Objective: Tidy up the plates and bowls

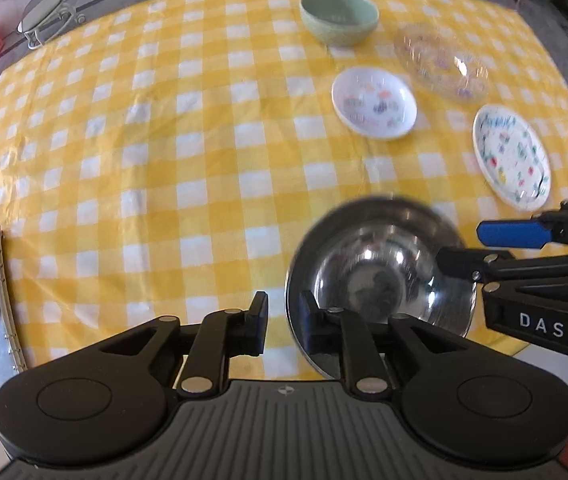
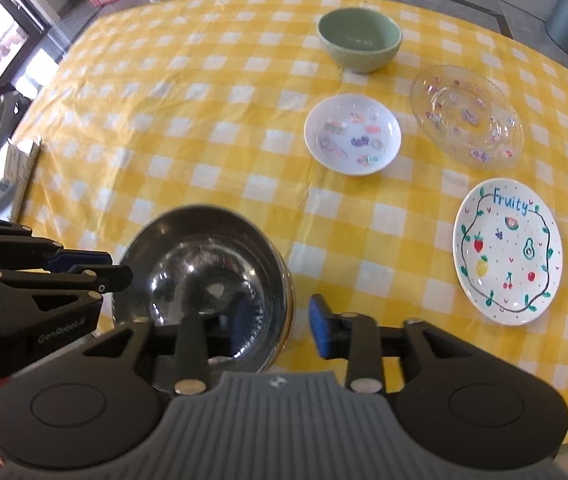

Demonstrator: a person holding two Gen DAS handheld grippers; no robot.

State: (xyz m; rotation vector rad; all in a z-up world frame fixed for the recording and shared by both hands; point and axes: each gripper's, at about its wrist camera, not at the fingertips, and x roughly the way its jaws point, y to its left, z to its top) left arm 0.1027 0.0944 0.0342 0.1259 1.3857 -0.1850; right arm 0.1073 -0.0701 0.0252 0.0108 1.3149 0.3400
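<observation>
The steel bowl (image 2: 208,280) sits upright, mouth up, at the near edge of the surface (image 2: 204,120); being round, it has no long axis. Both claws stand spread across its rim: the left claw (image 1: 282,322) straddles the left wall, the right claw (image 2: 280,326) the right wall. Farther off lie a white dish (image 2: 352,133), green bowl (image 2: 359,39), glass plate (image 2: 467,116) and fruit plate (image 2: 507,251).
</observation>
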